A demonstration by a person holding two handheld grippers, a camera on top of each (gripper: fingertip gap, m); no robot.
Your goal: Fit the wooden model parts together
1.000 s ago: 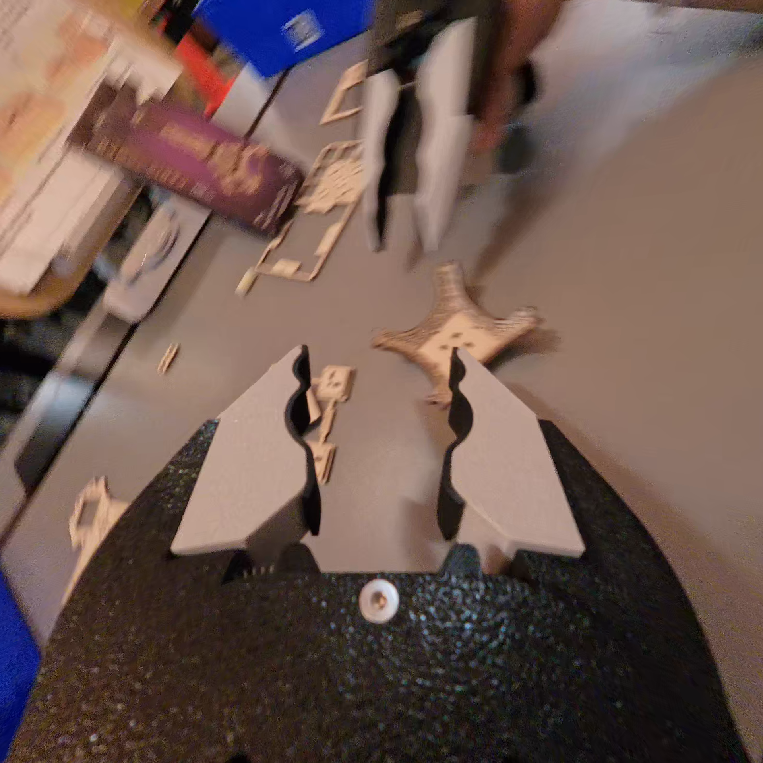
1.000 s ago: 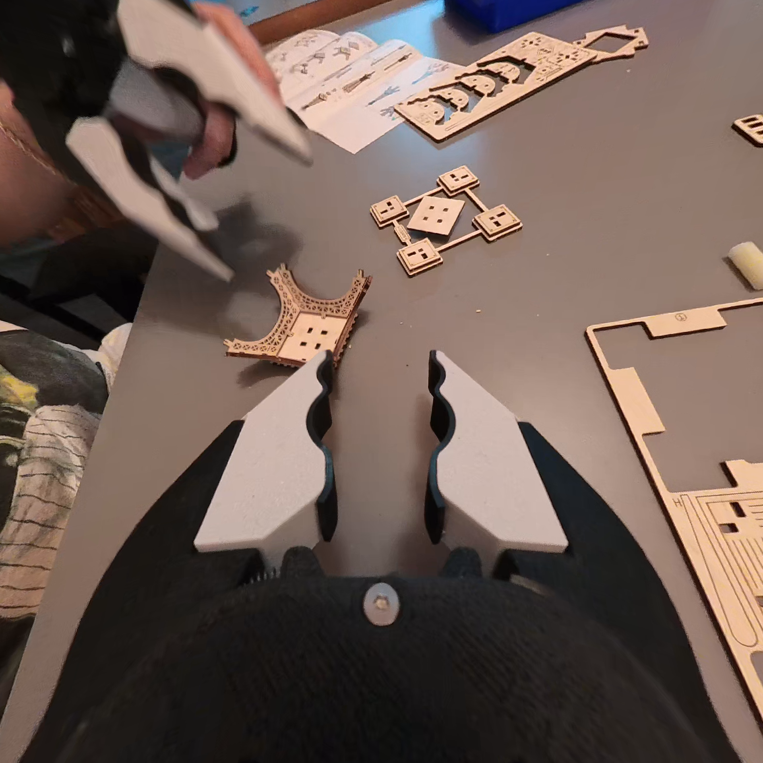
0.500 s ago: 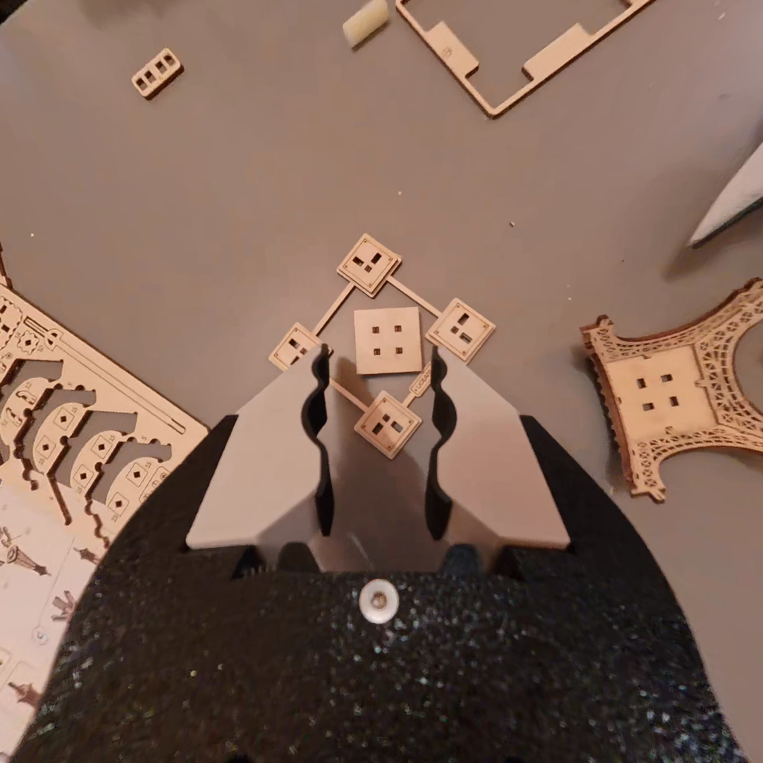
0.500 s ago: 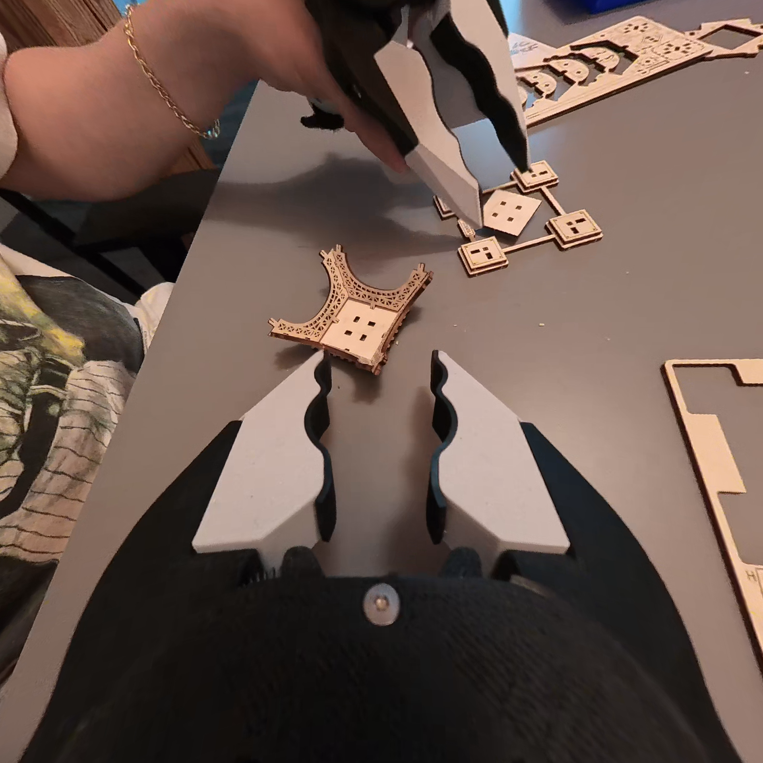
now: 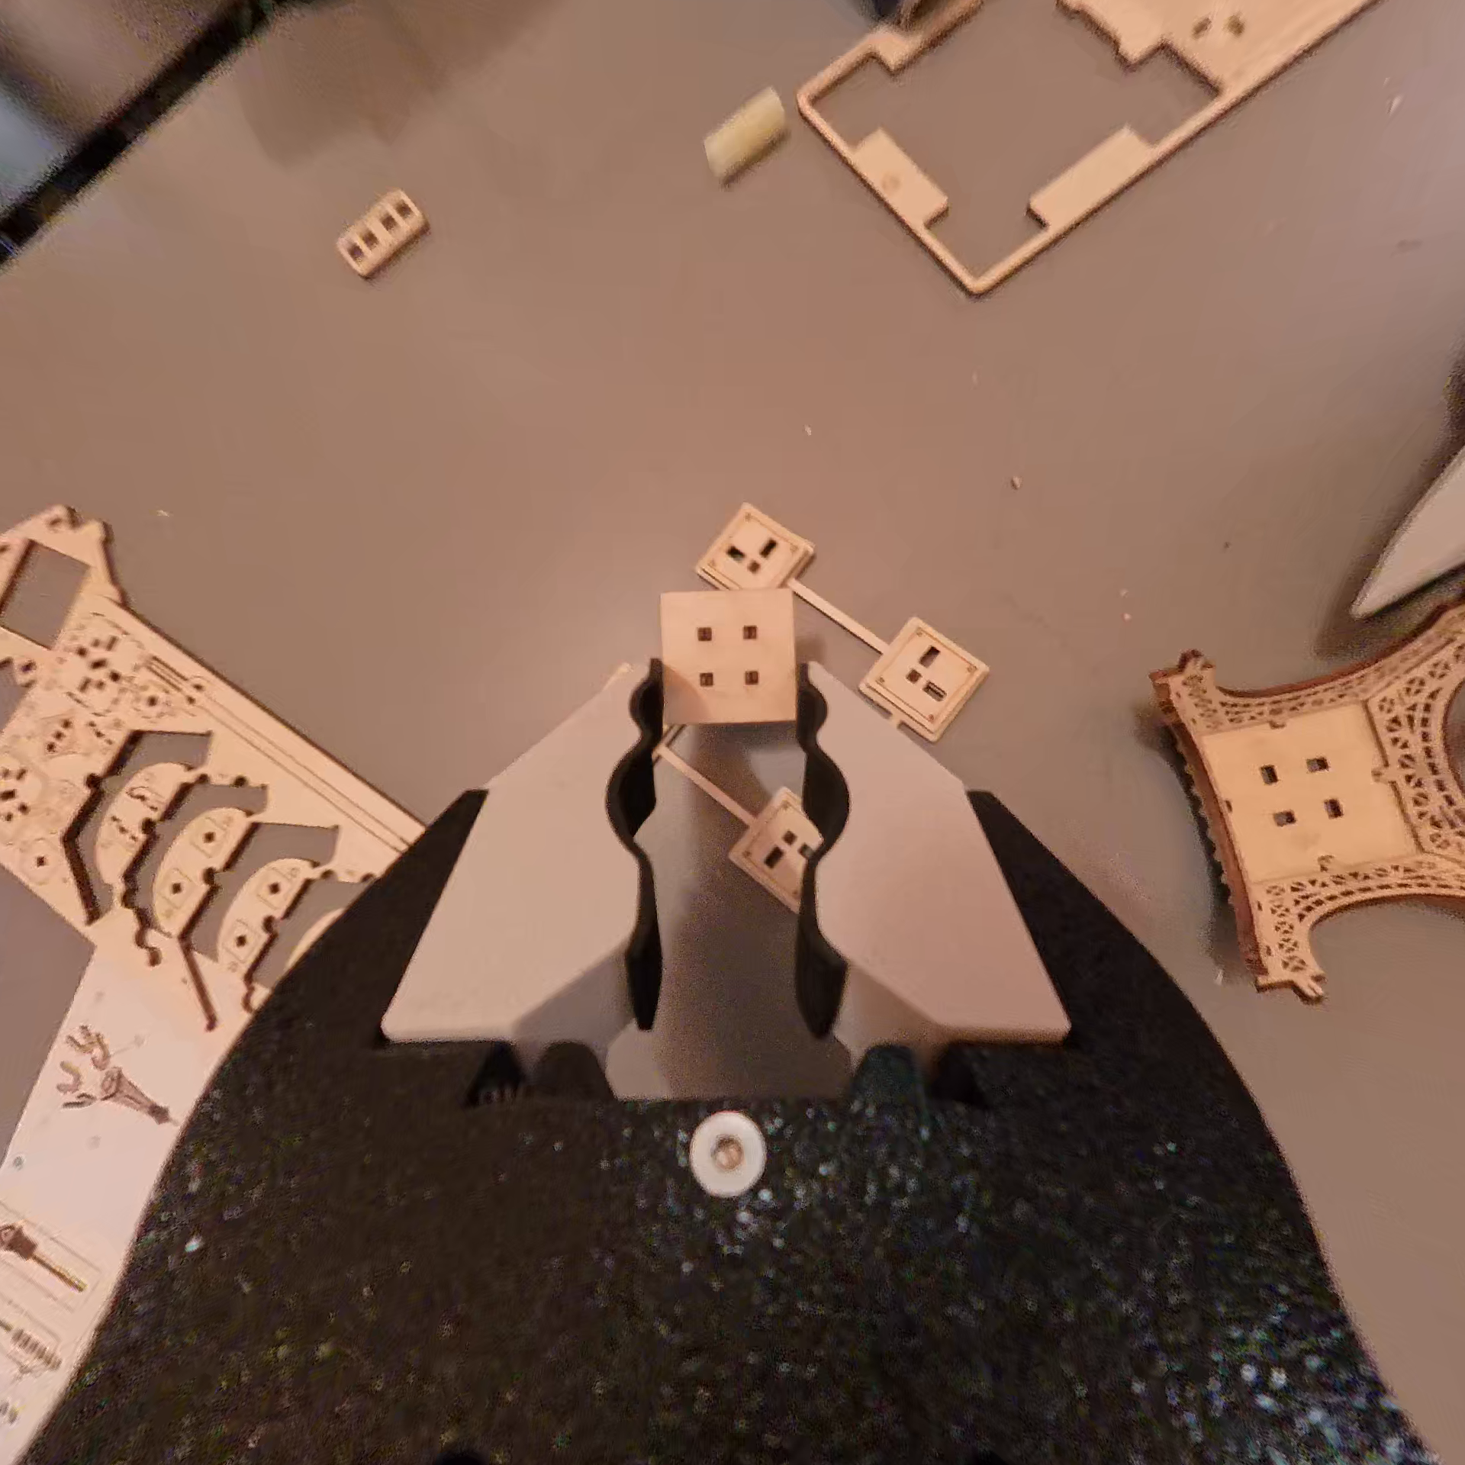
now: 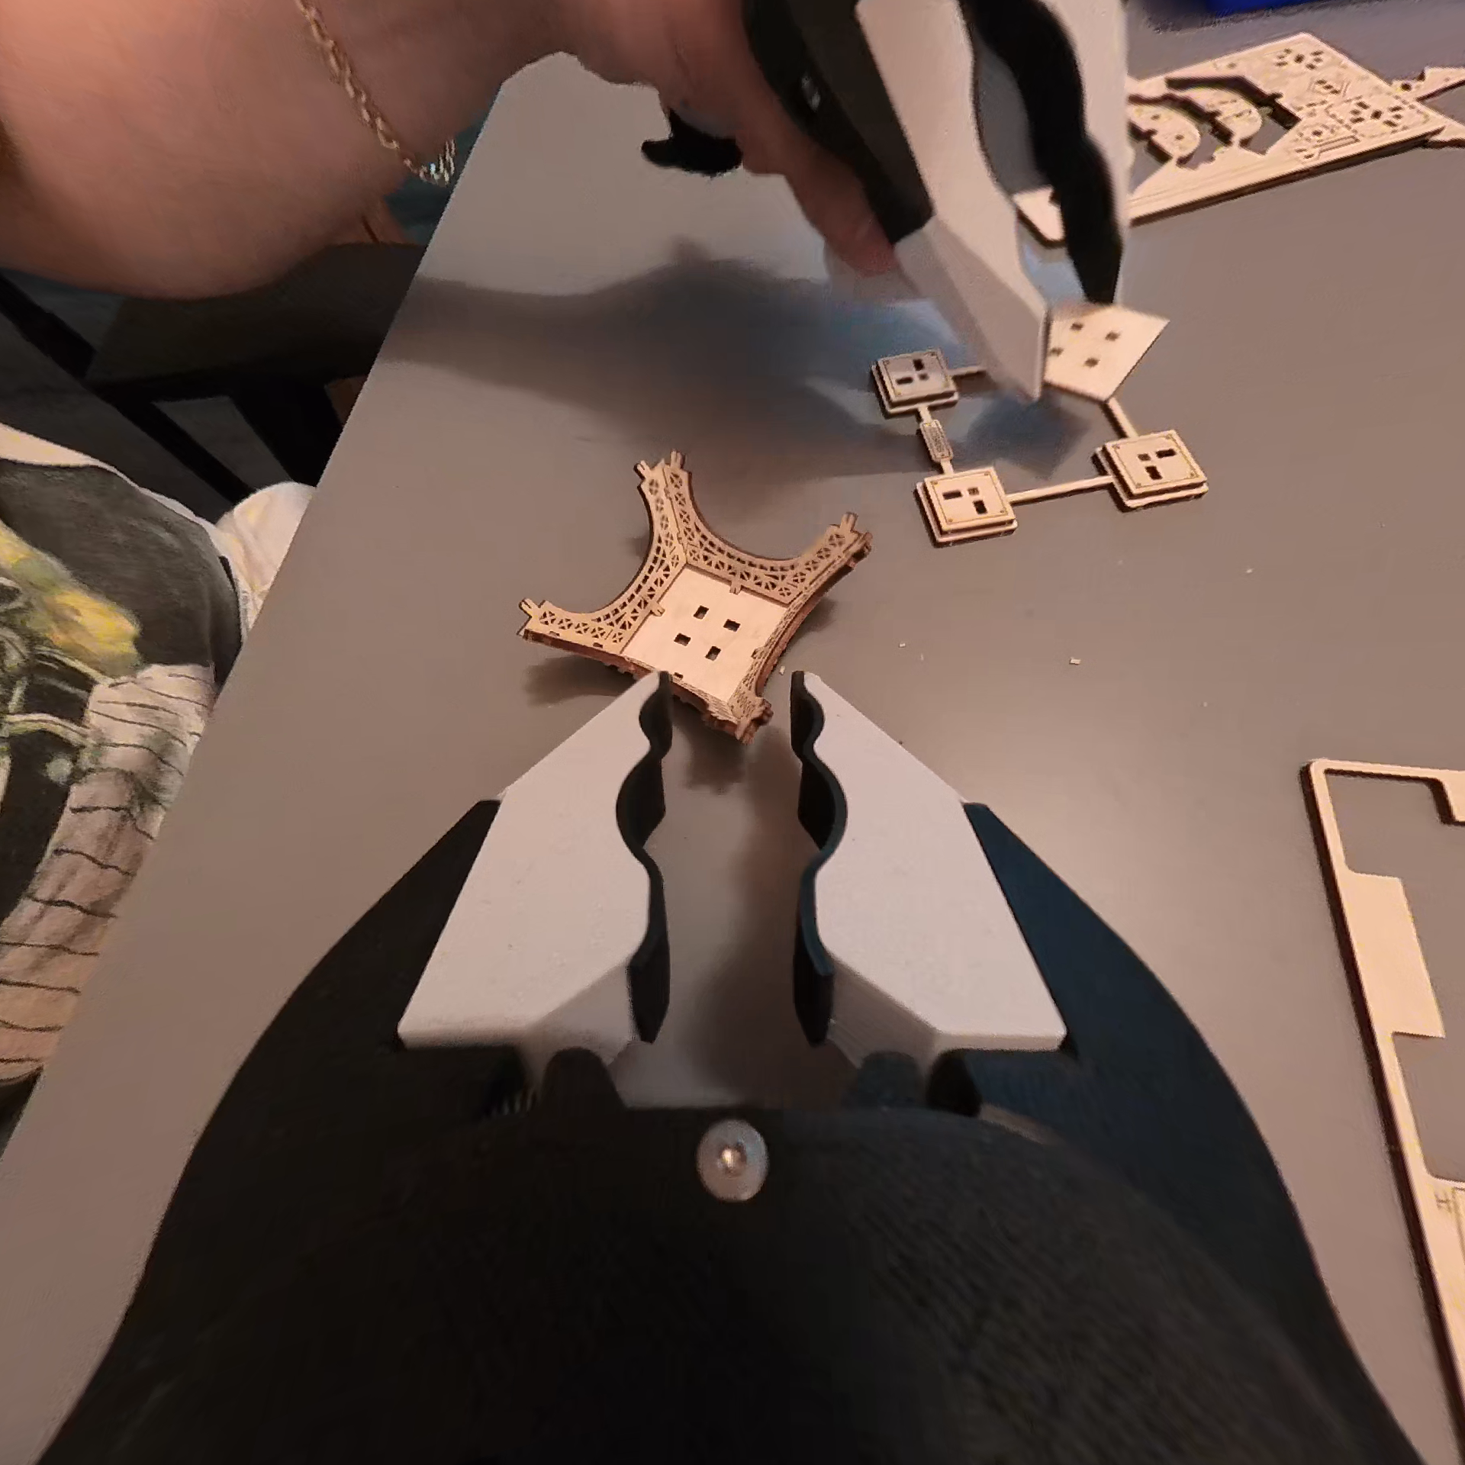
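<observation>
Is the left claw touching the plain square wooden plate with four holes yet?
Touching. In the left wrist view, the left claw pinches the plain square wooden plate by its side edges, lifted off the frame.

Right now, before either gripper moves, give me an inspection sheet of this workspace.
Surface: grey tabletop, a few wood crumbs.
Job's things: square wooden plate with four holes, tilted off the table; wooden lattice tower base on table; wooden frame of small square pads under plate.
Clutter: punched-out wooden sheets, pale block, slotted wooden strip, instruction sheet.
Grippers: left gripper shut on plate; right gripper open at tower base.
Cables: nothing seen.
Surroundings: forearm with gold bracelet; patterned cloth off table edge.
</observation>
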